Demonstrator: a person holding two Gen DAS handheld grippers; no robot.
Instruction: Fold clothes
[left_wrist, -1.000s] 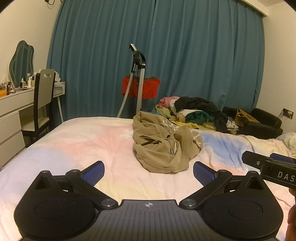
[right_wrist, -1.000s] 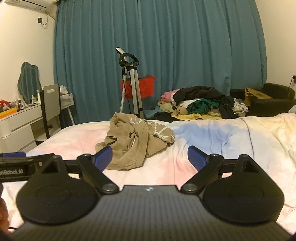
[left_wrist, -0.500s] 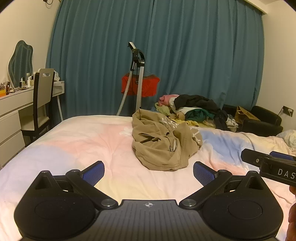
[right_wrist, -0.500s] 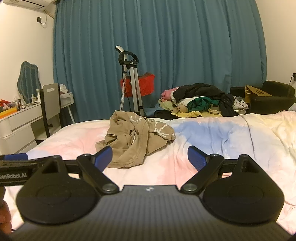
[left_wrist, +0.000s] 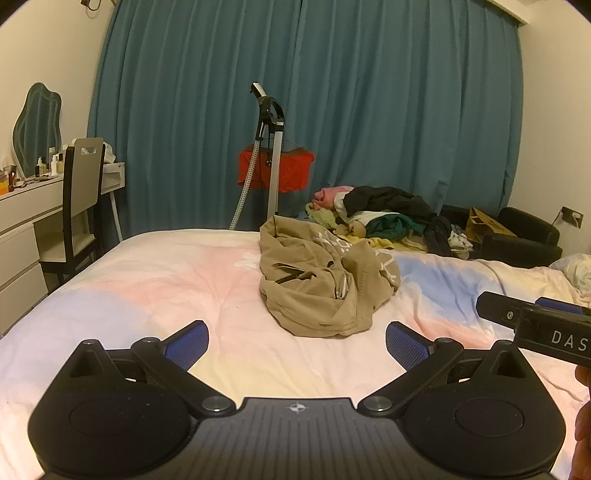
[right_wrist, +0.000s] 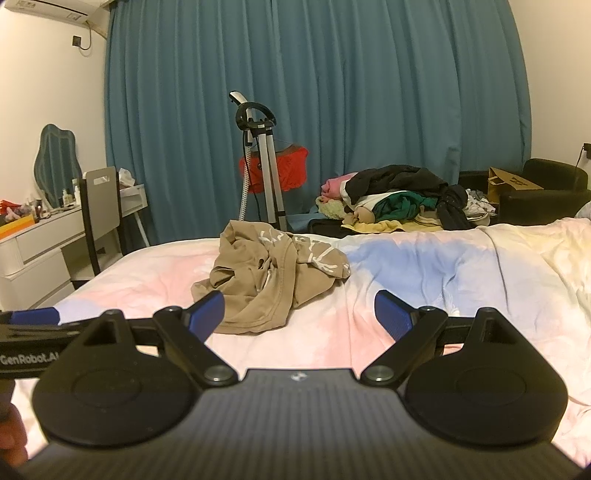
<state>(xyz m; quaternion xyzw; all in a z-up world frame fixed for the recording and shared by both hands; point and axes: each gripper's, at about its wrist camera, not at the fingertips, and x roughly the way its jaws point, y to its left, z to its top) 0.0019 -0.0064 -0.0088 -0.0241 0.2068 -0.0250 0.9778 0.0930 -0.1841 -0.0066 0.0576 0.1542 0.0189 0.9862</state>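
— Drawers (left_wrist: 14, 251) and a chair (left_wrist: 79, 199) stand far left, under a wavy mirror (left_wrist: 37, 122). What sits on the bed (left_wrist: 147, 280)?

— One tan garment (left_wrist: 325, 280), crumpled in a heap near the middle, apart from both tools.

— And the left gripper (left_wrist: 297, 345)?

— Low over the near edge of the bed, jaws spread wide, nothing between them.

— The right gripper (right_wrist: 299, 319)?

— Same: blue pads apart, empty, with the garment just beyond its left finger (right_wrist: 207, 314).

— Farther right?

— A steamer stand (left_wrist: 271, 155) against the blue curtain (left_wrist: 369, 110), then a pile of clothes (left_wrist: 384, 218) past the far side of the bed, and a dark armchair (left_wrist: 524, 236).
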